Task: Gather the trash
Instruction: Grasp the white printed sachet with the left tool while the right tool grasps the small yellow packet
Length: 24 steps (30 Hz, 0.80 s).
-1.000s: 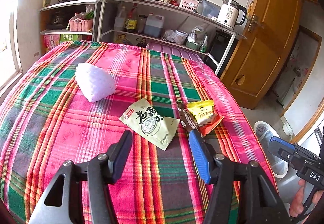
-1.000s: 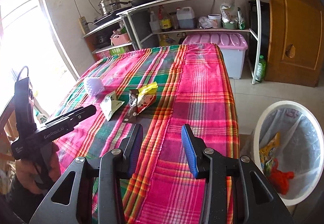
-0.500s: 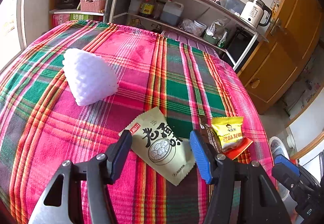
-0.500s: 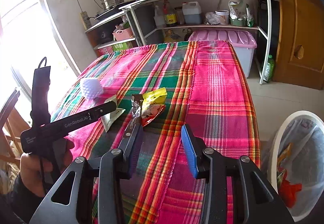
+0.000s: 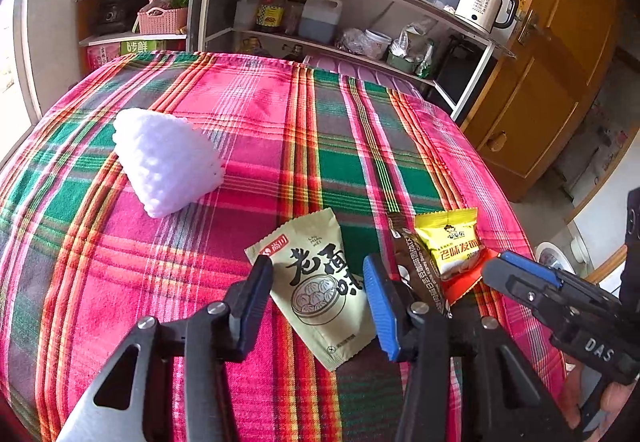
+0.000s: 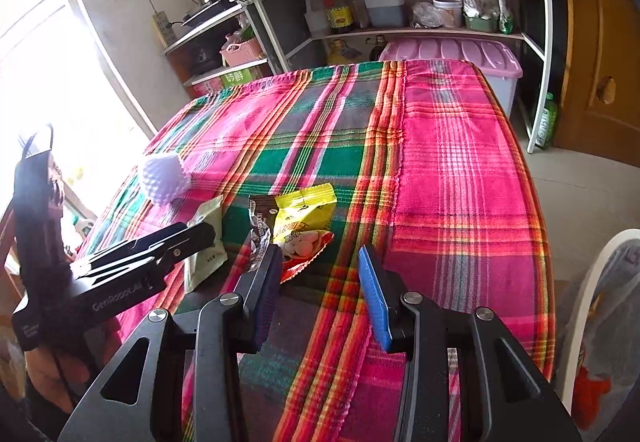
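Trash lies on a plaid tablecloth (image 5: 280,130). A pale green wrapper (image 5: 320,282) lies flat between the fingers of my open left gripper (image 5: 318,294), which hovers low over it. Right of it lie a brown wrapper (image 5: 416,266) and a yellow and red packet (image 5: 454,246). A white foam net (image 5: 164,162) sits further left. In the right wrist view my open, empty right gripper (image 6: 320,294) hangs just short of the yellow packet (image 6: 300,222), with the green wrapper (image 6: 206,242) and foam net (image 6: 164,178) to the left.
A white bin (image 6: 592,322) lined with a bag and holding trash stands on the floor right of the table. Metal shelves (image 5: 320,2) with bottles, pots and a kettle stand behind the table. A wooden door (image 5: 560,62) is at the right.
My left gripper has moved forward and down until its fingers straddle the green wrapper. My right gripper has moved forward over the table toward the yellow packet. Both stay open.
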Each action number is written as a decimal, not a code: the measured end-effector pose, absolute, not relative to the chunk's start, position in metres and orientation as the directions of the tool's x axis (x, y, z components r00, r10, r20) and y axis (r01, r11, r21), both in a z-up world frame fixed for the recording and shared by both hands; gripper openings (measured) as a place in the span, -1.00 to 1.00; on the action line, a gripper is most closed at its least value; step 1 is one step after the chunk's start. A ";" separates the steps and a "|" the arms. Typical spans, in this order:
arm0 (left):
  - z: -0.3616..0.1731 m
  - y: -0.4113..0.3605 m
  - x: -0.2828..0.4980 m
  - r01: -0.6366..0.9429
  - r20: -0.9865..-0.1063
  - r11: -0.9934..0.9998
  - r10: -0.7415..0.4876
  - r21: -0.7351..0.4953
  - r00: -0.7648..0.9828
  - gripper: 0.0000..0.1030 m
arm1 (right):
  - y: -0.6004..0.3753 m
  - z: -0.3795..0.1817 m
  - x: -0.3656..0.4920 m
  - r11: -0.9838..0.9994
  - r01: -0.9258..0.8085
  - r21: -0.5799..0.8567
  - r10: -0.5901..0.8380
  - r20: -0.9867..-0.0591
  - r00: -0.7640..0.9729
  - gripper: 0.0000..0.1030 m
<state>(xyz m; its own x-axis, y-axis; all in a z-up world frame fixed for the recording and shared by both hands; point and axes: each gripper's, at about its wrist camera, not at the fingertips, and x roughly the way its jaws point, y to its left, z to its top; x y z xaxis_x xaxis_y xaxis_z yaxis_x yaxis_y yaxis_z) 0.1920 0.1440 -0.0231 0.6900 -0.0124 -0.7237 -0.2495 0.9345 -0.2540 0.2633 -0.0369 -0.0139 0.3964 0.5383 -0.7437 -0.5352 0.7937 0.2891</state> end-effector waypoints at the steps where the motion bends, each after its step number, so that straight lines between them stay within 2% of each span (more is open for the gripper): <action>1: -0.023 0.145 0.190 -0.246 -0.724 0.935 -0.015 -0.254 0.690 -0.07 | -0.035 -0.016 0.266 0.794 -0.534 0.290 0.537 -0.747 0.392 -0.21; 11: -0.023 0.148 0.183 -0.230 -0.723 0.938 -0.032 -0.261 0.690 -0.17 | -0.021 -0.025 0.278 0.792 -0.538 0.289 0.531 -0.762 0.371 -0.24; 13: -0.023 0.146 0.183 -0.219 -0.720 0.941 -0.035 -0.257 0.693 -0.26 | -0.020 -0.025 0.278 0.795 -0.535 0.287 0.530 -0.759 0.379 -0.69; 14: -0.022 0.145 0.183 -0.215 -0.720 0.943 -0.035 -0.253 0.694 -0.28 | -0.020 -0.024 0.279 0.798 -0.531 0.284 0.526 -0.759 0.384 -0.79; 19: -0.021 0.142 0.183 -0.202 -0.716 0.949 -0.035 -0.243 0.697 -0.46 | -0.026 -0.022 0.279 0.802 -0.522 0.291 0.532 -0.746 0.402 -0.94; 24: -0.018 0.136 0.181 -0.186 -0.711 0.958 -0.026 -0.218 0.702 -0.69 | -0.027 -0.016 0.273 0.798 -0.532 0.283 0.538 -0.733 0.416 -0.98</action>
<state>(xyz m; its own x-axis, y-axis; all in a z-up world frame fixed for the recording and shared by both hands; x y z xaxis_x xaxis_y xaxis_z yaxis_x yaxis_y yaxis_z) 0.1808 0.1356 -0.0180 0.7025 -0.0258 -0.7112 -0.1857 0.9581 -0.2182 0.2727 -0.0275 -0.0158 0.4159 0.5376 -0.7335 -0.5324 0.7978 0.2829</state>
